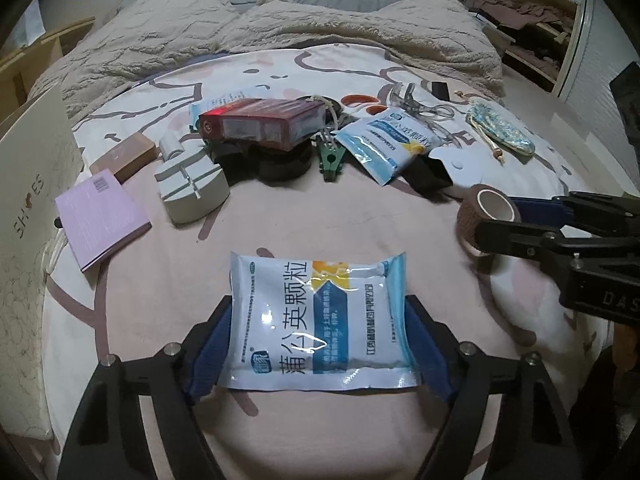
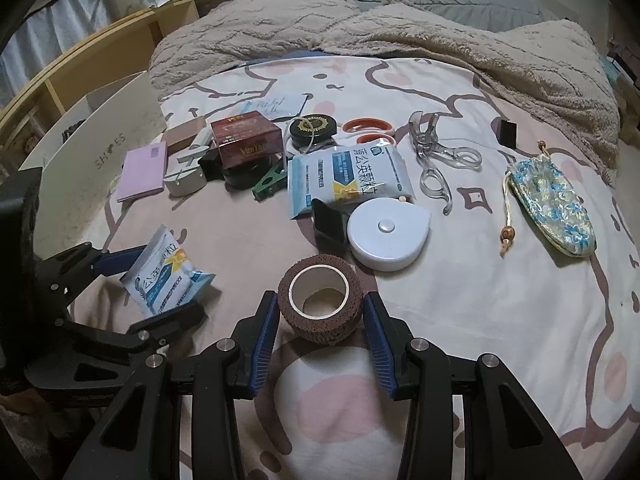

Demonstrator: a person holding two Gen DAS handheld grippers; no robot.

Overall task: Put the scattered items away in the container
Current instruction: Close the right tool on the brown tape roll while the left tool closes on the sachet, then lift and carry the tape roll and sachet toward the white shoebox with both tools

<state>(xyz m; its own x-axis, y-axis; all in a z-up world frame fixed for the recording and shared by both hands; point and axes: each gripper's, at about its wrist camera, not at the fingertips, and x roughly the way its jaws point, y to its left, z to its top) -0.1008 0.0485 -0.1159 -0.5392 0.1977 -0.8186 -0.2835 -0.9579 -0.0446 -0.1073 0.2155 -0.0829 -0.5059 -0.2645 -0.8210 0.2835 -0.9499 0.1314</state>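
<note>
Pickup step: left gripper [image 1: 320,344] pinches the sachet [image 1: 320,320], right gripper [image 2: 320,312] clamps the tape roll [image 2: 320,302]; next, carry both to the box [image 1: 28,200] at nine o'clock.

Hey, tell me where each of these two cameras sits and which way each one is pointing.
Left wrist: on the left hand-held gripper, angled down along its blue pads around a blue medicine sachet on the bedsheet; its own fingers show.
Right wrist: on the right hand-held gripper, angled down, pads closed on a brown tape roll; its own fingers show.
Shared: the sachet, the tape roll, the red box, and each other's gripper.
</note>
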